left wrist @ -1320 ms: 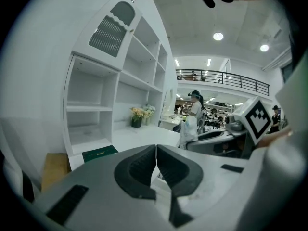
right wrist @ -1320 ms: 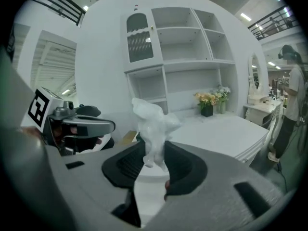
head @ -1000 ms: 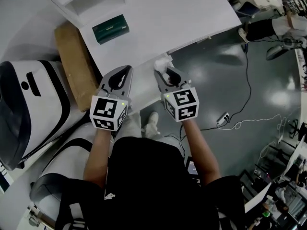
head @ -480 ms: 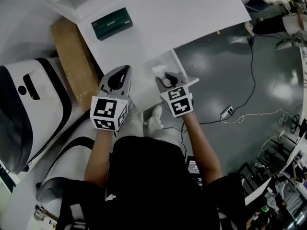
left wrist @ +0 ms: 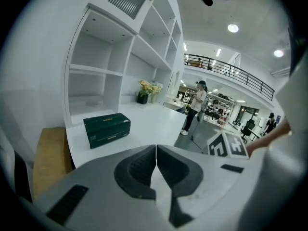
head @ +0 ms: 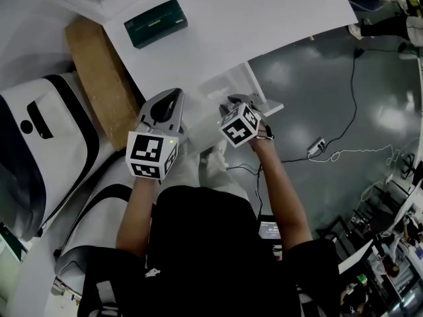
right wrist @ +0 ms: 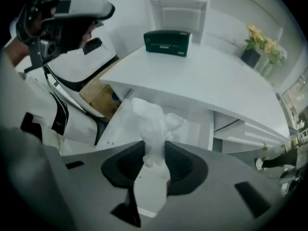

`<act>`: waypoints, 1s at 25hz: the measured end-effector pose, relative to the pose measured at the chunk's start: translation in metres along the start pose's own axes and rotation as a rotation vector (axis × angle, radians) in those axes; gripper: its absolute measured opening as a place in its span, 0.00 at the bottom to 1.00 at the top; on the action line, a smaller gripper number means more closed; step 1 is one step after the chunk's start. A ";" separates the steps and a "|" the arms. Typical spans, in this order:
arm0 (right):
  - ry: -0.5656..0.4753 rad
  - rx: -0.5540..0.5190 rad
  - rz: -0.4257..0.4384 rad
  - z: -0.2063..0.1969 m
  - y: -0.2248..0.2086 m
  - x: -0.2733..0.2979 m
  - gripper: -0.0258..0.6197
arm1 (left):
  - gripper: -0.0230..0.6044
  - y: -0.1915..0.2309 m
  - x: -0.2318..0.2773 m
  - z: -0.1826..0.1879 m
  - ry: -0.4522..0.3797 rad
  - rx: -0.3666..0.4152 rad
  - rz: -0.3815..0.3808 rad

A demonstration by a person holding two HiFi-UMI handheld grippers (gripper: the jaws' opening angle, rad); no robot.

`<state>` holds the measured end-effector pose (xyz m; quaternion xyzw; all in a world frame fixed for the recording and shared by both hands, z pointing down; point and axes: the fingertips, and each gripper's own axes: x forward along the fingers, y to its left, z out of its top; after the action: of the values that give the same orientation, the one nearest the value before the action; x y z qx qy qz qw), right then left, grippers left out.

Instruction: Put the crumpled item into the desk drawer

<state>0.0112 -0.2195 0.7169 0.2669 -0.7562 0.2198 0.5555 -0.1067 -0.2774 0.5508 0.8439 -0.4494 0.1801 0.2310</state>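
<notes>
White worktop (right wrist: 207, 76), drawer (right wrist: 192, 126) open beneath it: the right gripper (right wrist: 155, 146) has tipped down over the drawer.
Its fingers (right wrist: 183, 167) pinch the crumpled item (right wrist: 153, 124), now hanging above the drawer floor, so release looks next. The left gripper (left wrist: 156, 153) is closed and empty.

The left gripper (left wrist: 156, 150) jaws are pressed together. A green box (left wrist: 107, 130) rests on the white desk (left wrist: 159, 119) beyond.
</notes>
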 end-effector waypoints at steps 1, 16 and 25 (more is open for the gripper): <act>0.027 -0.020 0.001 -0.003 -0.001 0.007 0.23 | 0.05 0.001 0.002 -0.002 0.003 -0.002 -0.003; 0.274 -0.246 0.002 -0.030 -0.015 0.084 0.23 | 0.05 -0.007 0.025 -0.040 0.076 -0.018 -0.048; 0.340 -0.315 0.066 -0.040 -0.006 0.114 0.24 | 0.05 -0.002 0.034 -0.050 0.100 -0.024 -0.047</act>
<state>0.0163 -0.2171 0.8378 0.1114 -0.6851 0.1589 0.7021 -0.0924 -0.2714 0.6094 0.8414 -0.4194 0.2113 0.2676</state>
